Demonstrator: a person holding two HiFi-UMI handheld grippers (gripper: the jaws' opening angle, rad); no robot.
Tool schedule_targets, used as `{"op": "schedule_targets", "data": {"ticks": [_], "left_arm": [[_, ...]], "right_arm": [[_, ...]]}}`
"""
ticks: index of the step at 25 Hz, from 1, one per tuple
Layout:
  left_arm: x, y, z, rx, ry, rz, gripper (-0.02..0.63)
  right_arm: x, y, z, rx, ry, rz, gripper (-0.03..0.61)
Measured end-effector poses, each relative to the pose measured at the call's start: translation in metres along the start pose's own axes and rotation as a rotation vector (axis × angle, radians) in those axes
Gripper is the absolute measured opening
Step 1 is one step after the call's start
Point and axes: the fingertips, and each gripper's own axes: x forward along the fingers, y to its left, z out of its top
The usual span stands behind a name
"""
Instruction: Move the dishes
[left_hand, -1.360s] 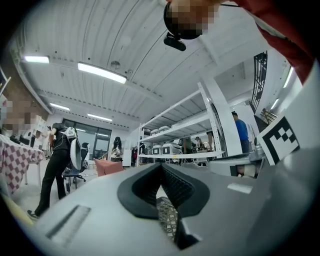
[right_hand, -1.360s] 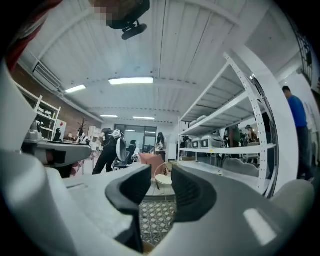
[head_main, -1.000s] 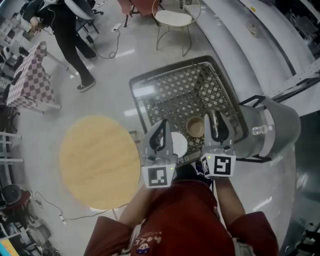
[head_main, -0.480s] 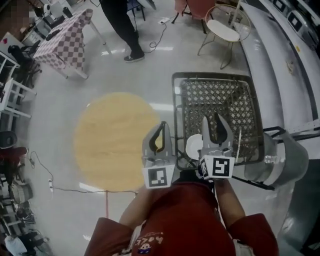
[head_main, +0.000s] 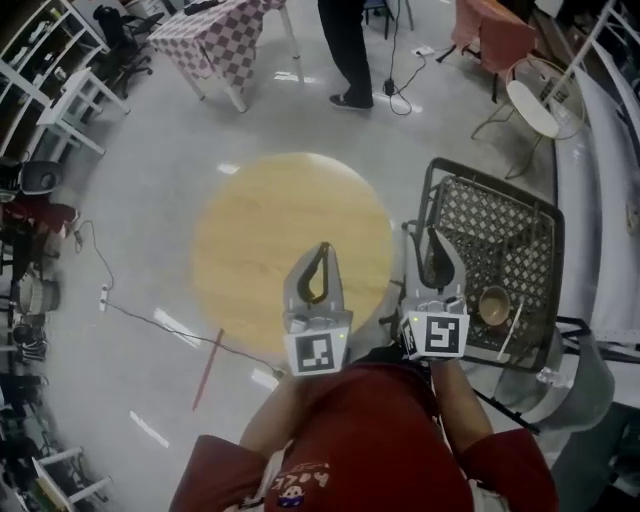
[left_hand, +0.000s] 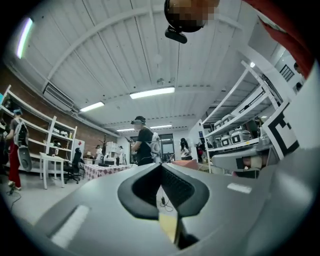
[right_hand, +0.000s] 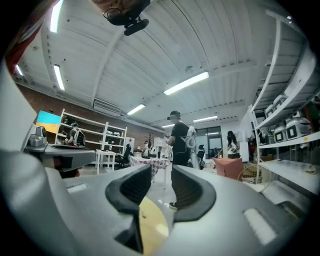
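In the head view a black mesh basket stands at the right with a brown bowl and a pale utensil inside. A round wooden table fills the middle. My left gripper hovers over the table's near edge, shut and empty; in the left gripper view its tips meet. My right gripper hangs over the basket's left rim, open. In the right gripper view floor shows through the gap between its jaws. The basket's near left corner is hidden behind the right gripper.
A person stands beyond the table near a checkered table. A wire chair sits at the top right. Cables and a red strip lie on the floor left of the table. White shelving lines the far left.
The whole view has swung: the wooden table slid from the left to the middle and the basket to the right. The white plate seen in the basket's near corner is now hidden.
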Motion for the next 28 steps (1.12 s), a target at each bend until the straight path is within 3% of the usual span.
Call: {"op": "schedule_targets", "data": {"ticks": [6, 13, 20, 25, 28], "left_arm": [[-0.032, 0.064, 0.003, 0.045, 0.015, 0.145, 0.006], [-0.058, 0.125, 0.001, 0.045, 0.016, 0.266, 0.006], [-0.079, 0.157, -0.002, 0.026, 0.014, 0.314, 0.006], [-0.081, 0.168, -0.003, 0.025, 0.01, 0.311, 0.006], [-0.081, 0.171, -0.002, 0.039, 0.012, 0.306, 0.006]], "right_arm": [[0.026, 0.072, 0.002, -0.017, -0.002, 0.165, 0.114], [0.053, 0.133, 0.007, -0.029, -0.004, 0.291, 0.114], [0.056, 0.168, 0.01, -0.039, -0.001, 0.34, 0.091], [0.058, 0.182, 0.012, -0.043, -0.009, 0.354, 0.014], [0.059, 0.188, 0.013, -0.04, -0.011, 0.37, 0.002]]}}
